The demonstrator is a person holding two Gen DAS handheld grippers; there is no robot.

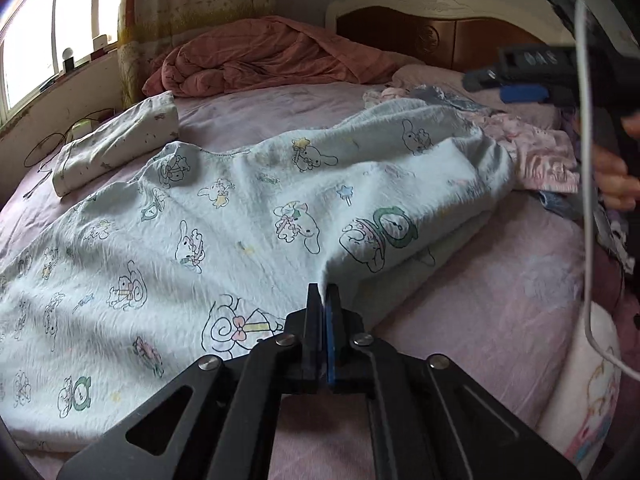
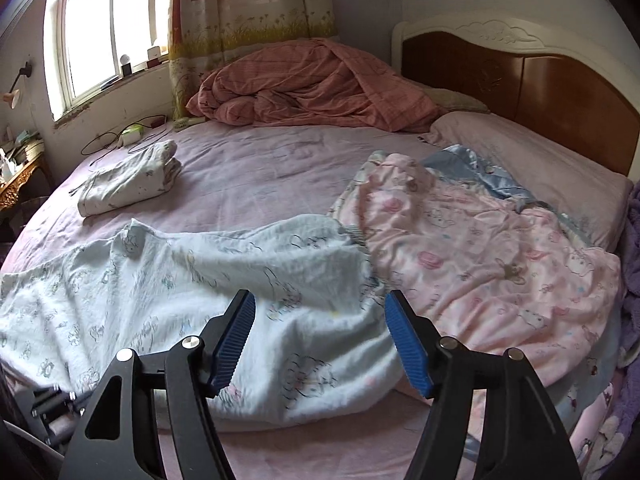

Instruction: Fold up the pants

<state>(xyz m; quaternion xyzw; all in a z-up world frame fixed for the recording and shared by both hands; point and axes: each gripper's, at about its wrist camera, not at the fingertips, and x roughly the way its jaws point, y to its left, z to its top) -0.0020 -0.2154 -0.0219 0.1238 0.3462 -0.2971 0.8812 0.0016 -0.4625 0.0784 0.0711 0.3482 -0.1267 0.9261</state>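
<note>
Pinched between the pads of my left gripper (image 1: 323, 292) is a ridge of the pale blue cartoon-print pants (image 1: 224, 216), which lie spread across the pink bedsheet (image 1: 480, 292). Over their right end my right gripper (image 2: 320, 300) hovers with its jaws standing wide and nothing between them. Just beyond, a pink printed garment (image 2: 480, 240) touches the pants. Farther off to the left sits a folded white bundle (image 2: 128, 184), and a rumpled reddish quilt (image 2: 312, 84) lies near the headboard (image 2: 520, 76).
</note>
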